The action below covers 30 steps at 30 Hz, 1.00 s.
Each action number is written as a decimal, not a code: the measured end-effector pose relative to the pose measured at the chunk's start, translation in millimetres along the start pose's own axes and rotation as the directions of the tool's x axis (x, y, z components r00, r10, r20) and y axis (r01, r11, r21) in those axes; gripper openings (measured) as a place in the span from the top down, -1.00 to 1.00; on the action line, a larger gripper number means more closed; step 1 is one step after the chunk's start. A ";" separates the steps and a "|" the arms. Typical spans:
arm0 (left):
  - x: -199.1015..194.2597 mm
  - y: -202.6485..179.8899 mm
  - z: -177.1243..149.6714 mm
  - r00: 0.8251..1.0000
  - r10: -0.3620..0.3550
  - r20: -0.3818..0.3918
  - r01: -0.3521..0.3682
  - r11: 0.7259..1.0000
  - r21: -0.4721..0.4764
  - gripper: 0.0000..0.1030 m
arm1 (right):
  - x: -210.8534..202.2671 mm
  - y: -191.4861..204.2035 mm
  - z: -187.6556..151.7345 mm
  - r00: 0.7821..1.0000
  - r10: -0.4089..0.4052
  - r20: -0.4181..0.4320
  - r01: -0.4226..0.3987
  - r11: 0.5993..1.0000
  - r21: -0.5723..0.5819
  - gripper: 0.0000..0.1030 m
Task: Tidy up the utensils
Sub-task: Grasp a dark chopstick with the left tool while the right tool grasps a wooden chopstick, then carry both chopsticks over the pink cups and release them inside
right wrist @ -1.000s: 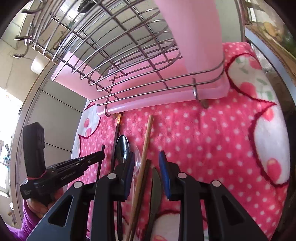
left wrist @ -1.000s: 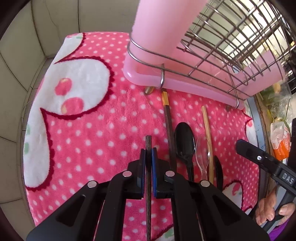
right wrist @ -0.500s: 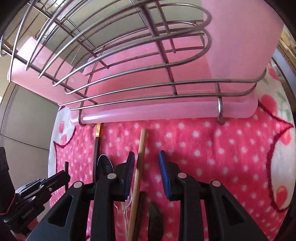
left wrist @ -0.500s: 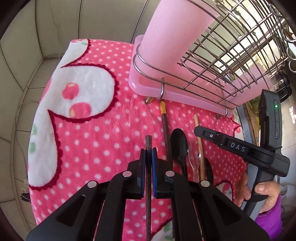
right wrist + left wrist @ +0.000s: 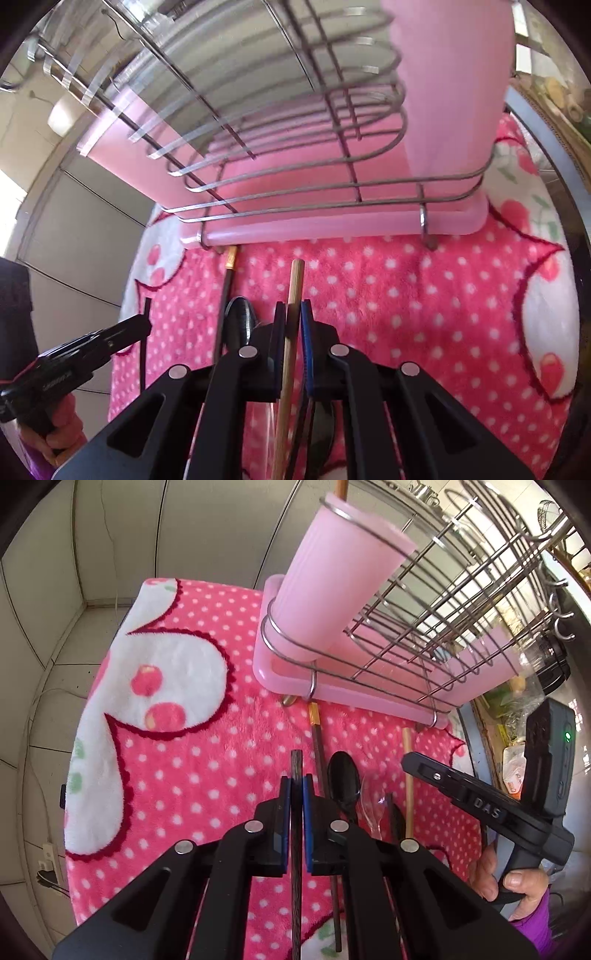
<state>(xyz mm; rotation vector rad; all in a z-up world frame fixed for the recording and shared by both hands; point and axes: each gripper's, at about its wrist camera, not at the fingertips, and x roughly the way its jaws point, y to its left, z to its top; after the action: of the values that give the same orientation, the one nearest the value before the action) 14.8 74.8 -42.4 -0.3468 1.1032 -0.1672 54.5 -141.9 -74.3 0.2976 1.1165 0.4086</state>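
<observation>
Pink dotted blanket [image 5: 207,760] covers the tabletop, w/ bare room on its left side. Left tool [image 5: 295,812] is clamped on a dark chopstick [image 5: 296,849], tip poking past the pads. Right tool [image 5: 293,343] is closed around a pale chopstick [image 5: 290,354], its far end on the blanket. Between them lie a black spoon [image 5: 343,779] & gold-tipped chopstick [image 5: 318,738]. Beyond: wire rack [image 5: 424,642] on pink tray [image 5: 332,225], pink cup [image 5: 332,579] at its left end.

Both wrist views face the rack [image 5: 424,657] closely from above the blanket [image 5: 406,295].
</observation>
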 end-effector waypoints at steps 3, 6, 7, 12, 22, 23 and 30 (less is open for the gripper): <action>-12.5 -2.8 0.3 1.000 -0.009 0.029 0.009 1.000 -0.003 0.90 | -20.4 2.2 -5.4 0.998 0.023 0.058 -0.023 1.000 0.002 0.86; -22.9 -5.9 -0.2 0.998 -0.018 0.053 0.018 1.000 -0.001 0.90 | -41.1 2.8 -10.4 0.994 0.038 0.106 -0.038 0.999 -0.003 0.86; -25.8 -7.1 -0.9 0.998 -0.021 0.063 0.021 1.000 0.001 0.90 | -48.1 3.3 -12.6 0.992 0.046 0.121 -0.045 0.999 -0.005 0.86; -37.9 -17.3 -3.0 0.991 -0.032 0.130 0.031 0.999 0.010 0.90 | -78.9 5.9 -19.0 0.979 0.070 0.192 -0.065 0.997 -0.031 0.86; -76.6 -28.8 5.1 0.948 -0.084 0.307 0.079 0.996 0.030 0.90 | -147.1 7.6 -23.0 0.931 0.107 0.350 -0.092 0.994 -0.059 0.87; -81.0 -30.8 6.8 0.942 -0.089 0.324 0.082 0.996 0.036 0.90 | -152.7 8.2 -21.1 0.925 0.109 0.364 -0.093 0.994 -0.063 0.87; -120.8 -51.2 30.4 0.868 -0.115 0.482 0.088 0.993 0.079 0.90 | -200.9 17.6 3.2 0.870 0.121 0.478 -0.075 0.991 -0.114 0.87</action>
<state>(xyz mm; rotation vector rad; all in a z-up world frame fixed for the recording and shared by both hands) -9.8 69.3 89.9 -0.3729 0.5779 -0.1903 -21.4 -218.8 96.1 0.3536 0.5881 0.4444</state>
